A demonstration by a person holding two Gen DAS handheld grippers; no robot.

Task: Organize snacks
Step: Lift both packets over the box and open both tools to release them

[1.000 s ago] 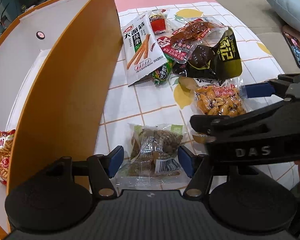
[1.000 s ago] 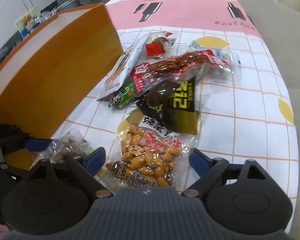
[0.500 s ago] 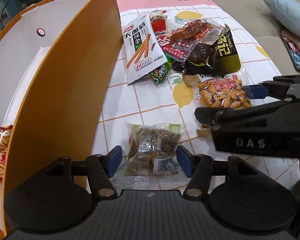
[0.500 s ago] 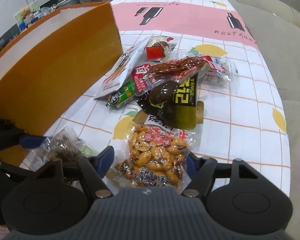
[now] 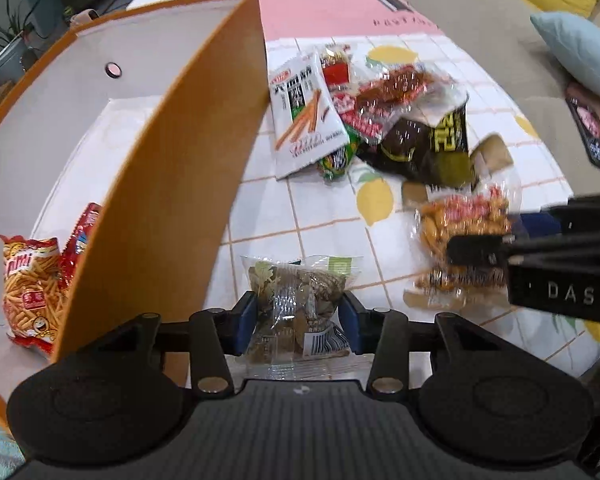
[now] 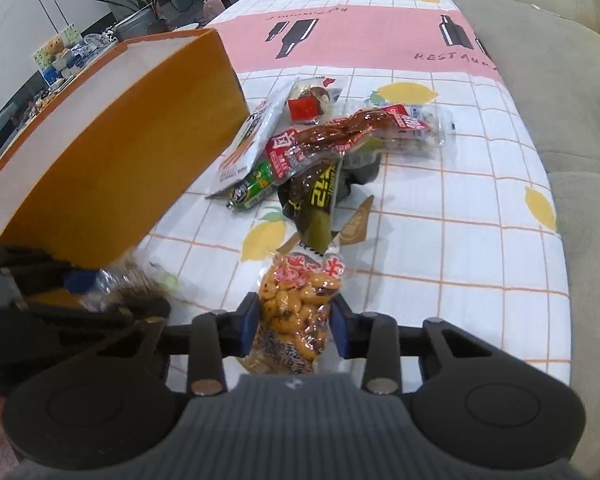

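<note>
Pads on both grippers have just been closing, and each pair now has a packet pinched between them. The left gripper [image 5: 298,322] squeezes a clear crinkly plastic packet of brown dried snack [image 5: 296,304] with a barcode label at its near end, sitting at 6 o'clock in the left wrist view, right beside the wall of the orange cardboard box with the white inside [image 5: 160,184] at 9 o'clock. The right gripper [image 6: 294,330] is clamped on a clear pouch of golden-yellow coated nuts with a red printed top [image 6: 296,308], also at 6 o'clock in its own view.

My guess is both packets are light and floppy, with slick film that bunches up, so a mid-body pinch across the lumpy contents seems safer than grabbing a thin sealed edge. The nuts could crack if squeezed hard.

Further out, at 12 o'clock, the rest of the pile lies on the lemon-print checked tablecloth [image 6: 459,240]: a white packet printed with orange sticks [image 5: 303,116], a red-and-clear pouch of dark red strips [image 6: 347,132] and a black-and-yellow pouch [image 5: 431,148]. Inside the box, at 8 o'clock, lies a red-and-yellow bag of thin fries [image 5: 32,284].
</note>
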